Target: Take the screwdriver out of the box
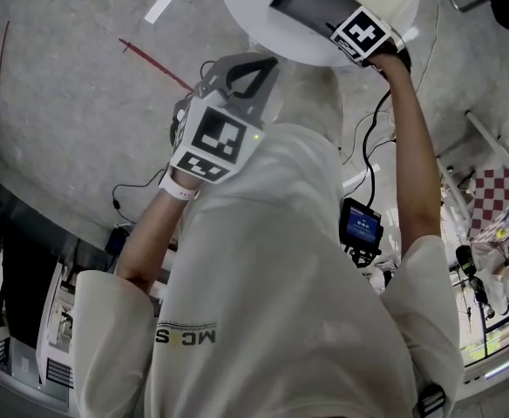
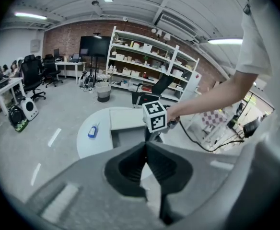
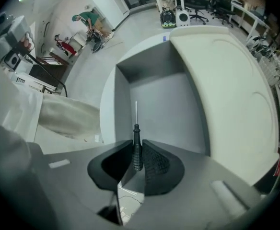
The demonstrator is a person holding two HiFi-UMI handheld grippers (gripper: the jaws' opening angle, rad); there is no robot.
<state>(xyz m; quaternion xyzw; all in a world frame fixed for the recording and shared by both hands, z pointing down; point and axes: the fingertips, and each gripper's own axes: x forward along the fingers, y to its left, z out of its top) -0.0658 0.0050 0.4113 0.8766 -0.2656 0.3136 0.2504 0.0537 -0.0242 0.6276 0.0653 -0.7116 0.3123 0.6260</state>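
right gripper is clamping the black screwdriver by its handle, tip pointing into the open grey box; left gripper is hanging with jaws closed on nothing; shirt lettering is showing too small to read

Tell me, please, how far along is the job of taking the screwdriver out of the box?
Done: the box stands open, and the right hand-held gripper is shut on the handle of the screwdriver. In hand: the screwdriver hangs tip-down over the box's grey inside. Left: lift it clear of the box. The left hand-held gripper is shut on nothing and stays apart from the box.
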